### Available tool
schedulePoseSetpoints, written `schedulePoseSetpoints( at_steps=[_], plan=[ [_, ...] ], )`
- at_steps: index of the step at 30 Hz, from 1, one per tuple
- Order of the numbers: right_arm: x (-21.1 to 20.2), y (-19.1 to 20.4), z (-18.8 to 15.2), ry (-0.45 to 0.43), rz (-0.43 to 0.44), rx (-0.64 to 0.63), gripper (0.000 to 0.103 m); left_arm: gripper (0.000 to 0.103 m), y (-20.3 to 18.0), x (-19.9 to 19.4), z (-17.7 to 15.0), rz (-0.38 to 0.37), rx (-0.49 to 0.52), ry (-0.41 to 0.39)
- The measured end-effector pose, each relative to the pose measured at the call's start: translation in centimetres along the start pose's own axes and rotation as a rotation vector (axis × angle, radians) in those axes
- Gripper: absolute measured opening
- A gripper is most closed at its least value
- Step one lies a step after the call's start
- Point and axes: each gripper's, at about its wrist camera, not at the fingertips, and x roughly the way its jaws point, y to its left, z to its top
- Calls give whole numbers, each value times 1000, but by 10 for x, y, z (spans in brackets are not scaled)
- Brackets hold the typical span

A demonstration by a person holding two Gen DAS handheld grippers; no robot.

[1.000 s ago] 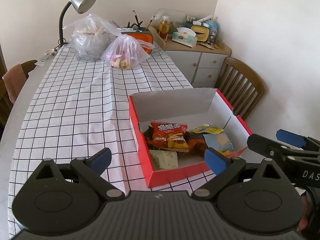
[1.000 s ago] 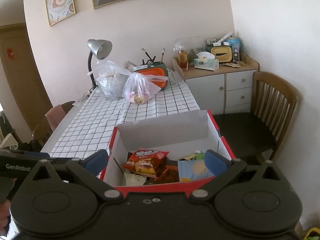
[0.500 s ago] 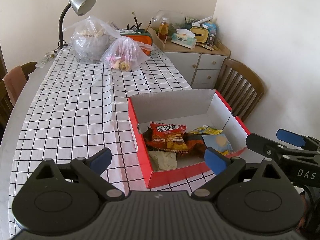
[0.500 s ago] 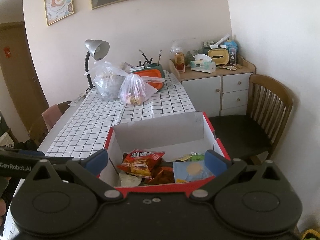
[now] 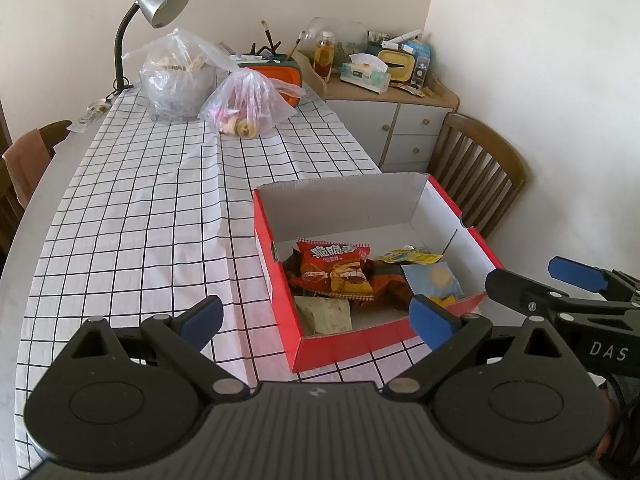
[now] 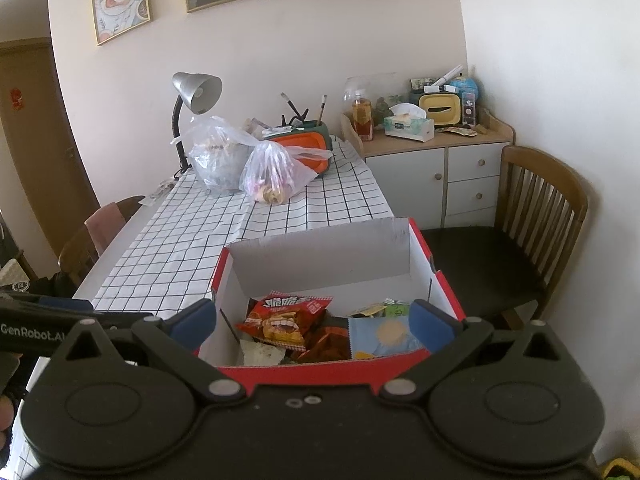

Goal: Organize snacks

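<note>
A red cardboard box (image 5: 352, 342) with white inner walls stands on the checked tablecloth at the table's near right corner. It holds several snacks: a red chip packet (image 5: 334, 270), a pale green bar (image 5: 324, 312), a light blue packet (image 5: 434, 282) and a yellow packet (image 5: 412, 257). The box (image 6: 320, 372) and the red packet (image 6: 286, 316) also show in the right wrist view. My left gripper (image 5: 316, 318) is open and empty, above the box's near left corner. My right gripper (image 6: 314, 318) is open and empty, just before the box's near wall.
Two clear plastic bags (image 5: 248, 108) of food, an orange container (image 5: 288, 76) and a desk lamp (image 5: 160, 0) stand at the table's far end. A cabinet (image 5: 400, 120) with tissues and bottles is in the corner. A wooden chair (image 5: 480, 176) stands right of the box.
Both grippers have drawn back and risen slightly from the box. Both stay open and empty. The snacks in the box have not moved.
</note>
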Motion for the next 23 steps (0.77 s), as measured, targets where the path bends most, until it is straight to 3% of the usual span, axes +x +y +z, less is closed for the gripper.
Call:
schedulePoseSetpoints(
  at_steps=[23],
  plan=[
    [4, 2, -7, 27, -6, 11, 103, 100, 2, 3, -5, -14, -6, 24]
  ],
)
